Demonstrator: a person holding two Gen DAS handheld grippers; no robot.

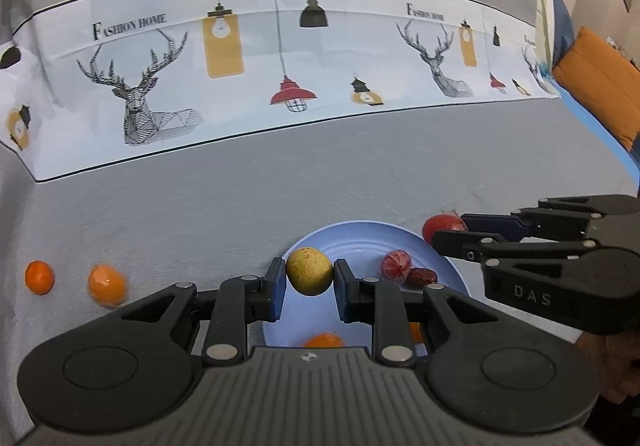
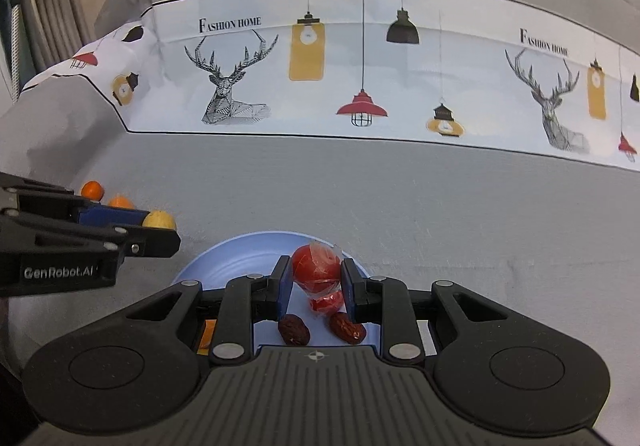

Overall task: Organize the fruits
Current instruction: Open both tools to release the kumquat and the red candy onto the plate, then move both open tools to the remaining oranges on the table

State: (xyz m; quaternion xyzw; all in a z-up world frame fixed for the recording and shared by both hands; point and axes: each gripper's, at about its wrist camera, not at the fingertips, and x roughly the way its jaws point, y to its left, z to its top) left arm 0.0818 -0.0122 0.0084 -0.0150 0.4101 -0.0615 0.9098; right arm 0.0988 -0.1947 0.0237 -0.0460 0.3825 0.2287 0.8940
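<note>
- Up front in the left wrist view: left gripper (image 1: 310, 278) clamped on a yellow-green fruit (image 1: 309, 271), over the blue plate (image 1: 360, 242); two oranges (image 1: 72, 281) left on grey cloth (image 1: 200, 214).
- Then right wrist view: right gripper (image 2: 316, 282) pinching a wrapped red fruit (image 2: 316, 269) above the plate's far rim; two dates (image 2: 320, 328) on the plate.

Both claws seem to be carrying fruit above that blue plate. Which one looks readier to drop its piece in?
Probably the left claw: its yellow fruit hangs over the blue plate. The right claw holds its red fruit nearer the plate's far rim.
</note>
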